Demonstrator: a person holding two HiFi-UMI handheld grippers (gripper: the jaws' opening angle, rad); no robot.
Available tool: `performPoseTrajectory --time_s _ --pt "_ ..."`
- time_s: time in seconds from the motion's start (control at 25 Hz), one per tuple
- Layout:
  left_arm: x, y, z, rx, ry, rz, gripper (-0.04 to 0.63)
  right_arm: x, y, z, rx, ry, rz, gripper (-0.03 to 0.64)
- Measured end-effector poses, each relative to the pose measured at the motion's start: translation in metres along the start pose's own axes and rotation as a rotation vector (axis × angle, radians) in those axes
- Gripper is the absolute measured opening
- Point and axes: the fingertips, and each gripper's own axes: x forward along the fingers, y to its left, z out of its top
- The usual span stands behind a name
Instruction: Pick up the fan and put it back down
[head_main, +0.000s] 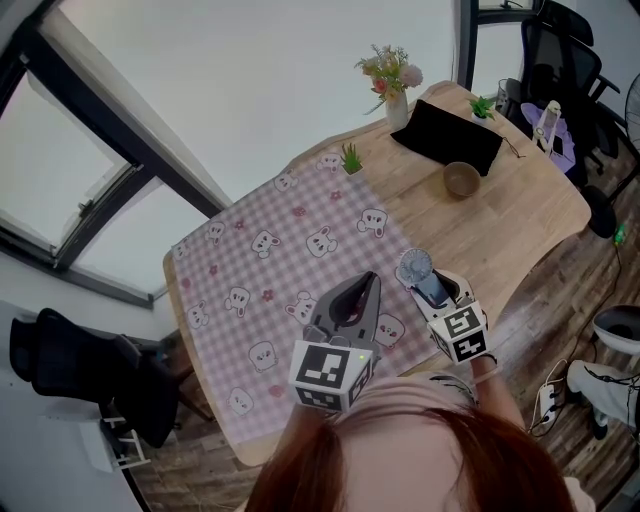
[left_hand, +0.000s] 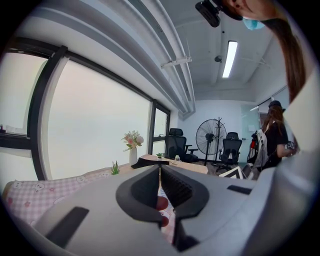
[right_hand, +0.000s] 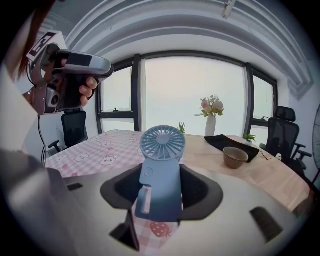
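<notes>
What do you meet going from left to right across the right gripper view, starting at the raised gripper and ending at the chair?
left gripper -> fan -> vase of flowers -> bowl -> office chair

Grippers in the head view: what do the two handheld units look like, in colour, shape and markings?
The left gripper and the right gripper are built alike: a pale grey moulded body with dark grey jaws at the front. At the rear of each sits a white cube printed with black square markers.
</notes>
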Motion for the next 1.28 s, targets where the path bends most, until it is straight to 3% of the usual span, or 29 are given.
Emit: performPoseTrajectory --time_s 0.72,1.28 --pt "-0.013 -0.004 0.005 0.023 -0.020 0.037 0.015 -0.034 0.006 0.054 0.005 -0.157 0.027 0.215" --pt "-0.034 -0.004 0.007 0.029 -0.033 0.081 0.015 -0.086 0.011 0.097 0.040 -0.320 -0.027 0.215"
